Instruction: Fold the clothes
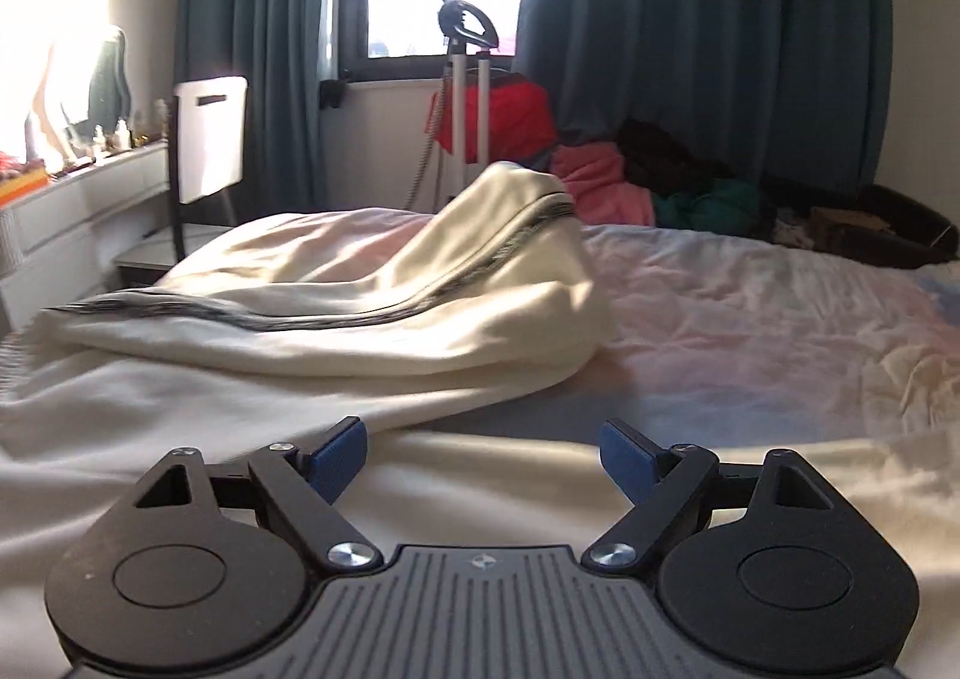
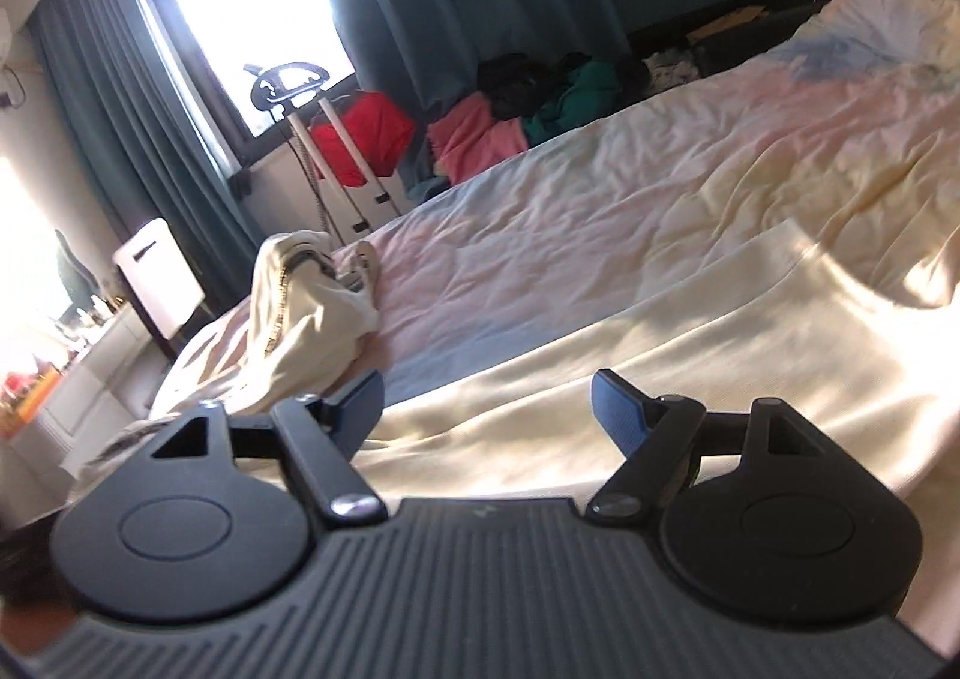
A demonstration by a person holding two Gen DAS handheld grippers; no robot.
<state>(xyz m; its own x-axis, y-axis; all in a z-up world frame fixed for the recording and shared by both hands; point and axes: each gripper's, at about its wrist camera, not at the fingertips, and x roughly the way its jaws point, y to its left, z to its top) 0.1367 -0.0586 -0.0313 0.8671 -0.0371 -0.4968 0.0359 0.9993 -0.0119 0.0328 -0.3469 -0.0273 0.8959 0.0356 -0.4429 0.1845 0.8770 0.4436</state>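
Bunched garment (image 1: 336,301) blocks left; bedsheet (image 1: 750,331) seemingly open.

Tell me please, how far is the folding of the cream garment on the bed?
Partly done, it seems: one part of the cream garment with the dark trim is already turned over onto itself, but it stands bunched, not flat. In hand: nothing. The left tool and the right tool are both open above the cloth. Left: flatten that heap, fold the spread part near the tools, finish on the bed.
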